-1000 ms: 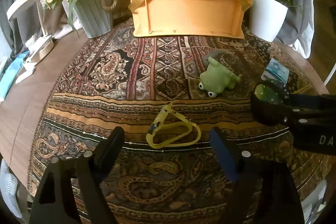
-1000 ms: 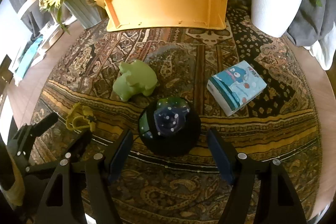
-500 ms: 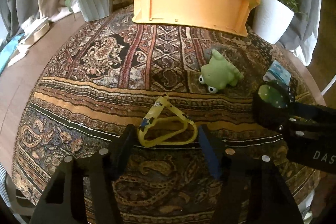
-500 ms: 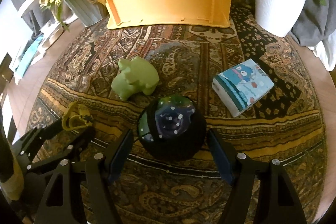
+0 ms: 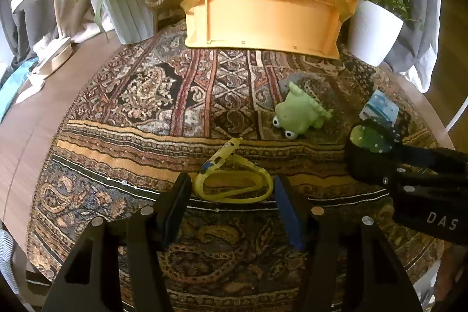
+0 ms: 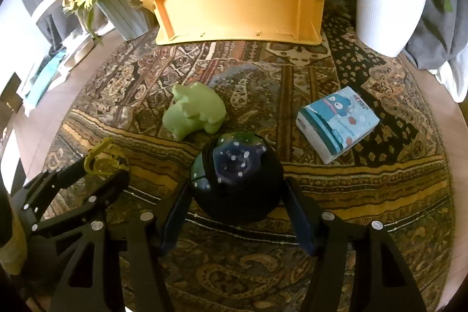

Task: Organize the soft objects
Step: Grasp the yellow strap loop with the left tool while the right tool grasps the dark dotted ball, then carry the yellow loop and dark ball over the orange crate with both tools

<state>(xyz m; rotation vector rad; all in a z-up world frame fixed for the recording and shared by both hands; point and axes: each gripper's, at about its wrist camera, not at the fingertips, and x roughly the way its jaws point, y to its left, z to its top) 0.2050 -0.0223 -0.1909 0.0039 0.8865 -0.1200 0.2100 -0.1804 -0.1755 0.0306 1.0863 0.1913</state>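
A yellow strap loop (image 5: 231, 182) lies on the patterned cloth between the fingers of my left gripper (image 5: 231, 192), whose jaws touch its two sides. The loop also shows in the right wrist view (image 6: 103, 160). My right gripper (image 6: 235, 195) is shut on a dark round plush with white dots (image 6: 237, 174), also seen in the left wrist view (image 5: 370, 148). A green frog plush (image 5: 299, 114) lies on the cloth between them, and shows in the right wrist view (image 6: 194, 114). An orange basket with yellow handles (image 5: 263, 16) stands at the back.
A blue tissue pack (image 6: 337, 123) lies right of the dark plush. A sunflower pot (image 5: 131, 8) stands back left and a white plant pot (image 5: 373, 31) back right. The patterned cloth (image 5: 146, 107) covers a round wooden table (image 5: 26, 119).
My left gripper moved forward around the yellow loop and its jaws narrowed onto it. My right gripper's jaws closed in onto the dark plush.
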